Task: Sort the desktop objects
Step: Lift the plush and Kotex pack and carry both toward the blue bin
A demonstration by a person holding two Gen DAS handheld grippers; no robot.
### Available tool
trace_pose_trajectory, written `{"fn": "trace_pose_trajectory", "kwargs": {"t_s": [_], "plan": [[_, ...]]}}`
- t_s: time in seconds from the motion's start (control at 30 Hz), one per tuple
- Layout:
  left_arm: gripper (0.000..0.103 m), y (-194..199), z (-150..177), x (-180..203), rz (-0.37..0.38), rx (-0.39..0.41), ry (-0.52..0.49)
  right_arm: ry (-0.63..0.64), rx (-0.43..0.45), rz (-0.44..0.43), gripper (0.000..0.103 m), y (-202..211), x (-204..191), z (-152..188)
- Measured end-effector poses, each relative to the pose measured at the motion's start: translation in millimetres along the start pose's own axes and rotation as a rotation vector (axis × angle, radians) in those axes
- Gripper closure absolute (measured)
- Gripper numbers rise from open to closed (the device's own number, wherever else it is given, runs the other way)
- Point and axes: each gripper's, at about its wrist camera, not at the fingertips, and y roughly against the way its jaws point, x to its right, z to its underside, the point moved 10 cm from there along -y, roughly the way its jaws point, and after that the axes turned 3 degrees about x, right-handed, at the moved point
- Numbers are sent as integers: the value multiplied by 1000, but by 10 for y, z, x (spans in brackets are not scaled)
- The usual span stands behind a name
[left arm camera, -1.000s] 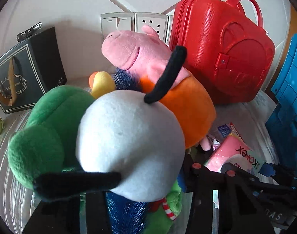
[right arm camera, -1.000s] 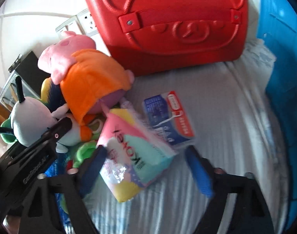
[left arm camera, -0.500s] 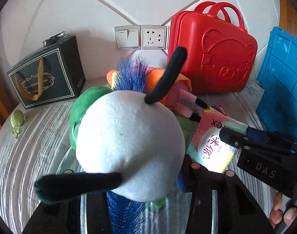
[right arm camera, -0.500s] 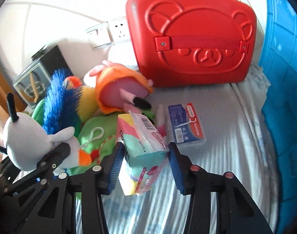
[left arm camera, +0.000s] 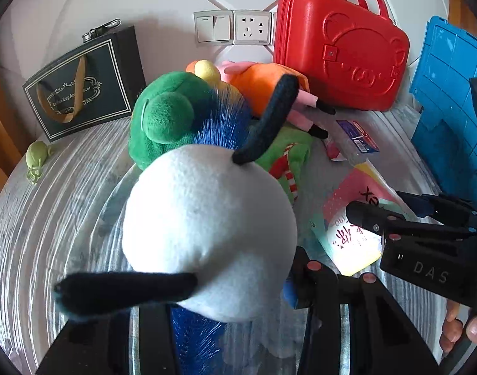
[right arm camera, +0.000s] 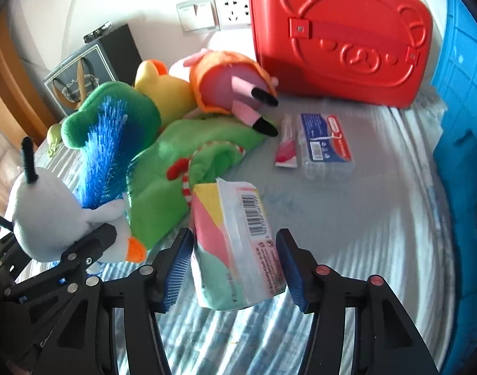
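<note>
A white plush toy (left arm camera: pixel 207 228) with black antennae and blue hair fills the left wrist view, and my left gripper (left arm camera: pixel 225 300) is shut on its body. It also shows at the left edge of the right wrist view as the white plush (right arm camera: pixel 47 215). A pastel sanitary pad pack (right arm camera: pixel 235 250) stands on edge on the striped cloth between the blue pads (right arm camera: pixel 179 265) of my right gripper (right arm camera: pixel 233 265). Its jaws are opening, with the pads just off the pack's sides. In the left wrist view the right gripper (left arm camera: pixel 391 209) reaches over that pack (left arm camera: pixel 351 228).
Behind lie a green plush (right arm camera: pixel 182 168), a yellow one (right arm camera: pixel 160 90) and a pink pig in orange (right arm camera: pixel 225 78). A red case (right arm camera: pixel 341 34) stands at the wall, a blue crate (right arm camera: pixel 463 125) at right, a black gift bag (left arm camera: pixel 82 84) at left. A blue box (right arm camera: pixel 326 143) lies nearby.
My left gripper carried the white plush back from the toy pile. My right gripper closed around the pad pack, turned it on edge, and its jaws have since widened.
</note>
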Motion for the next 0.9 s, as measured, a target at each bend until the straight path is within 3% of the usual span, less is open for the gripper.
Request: {"fn": "trace_pose_trajectory", "kwargs": {"t_s": [0.17,0.3,0.63,0.9], "plan": [[61,72,-40,25,5,13,-3,52,29,26,59,113,-97,-32],[61,338,-122,62,3,59,-21,64,92,40,60,400,-149,-121],[61,1529,-412,159,-21,274,-42,123,360,103,60,1779,-487,-248],[61,2448,-550,394,11,424,-63,116,513,117,60,2772,-535,-190]]}}
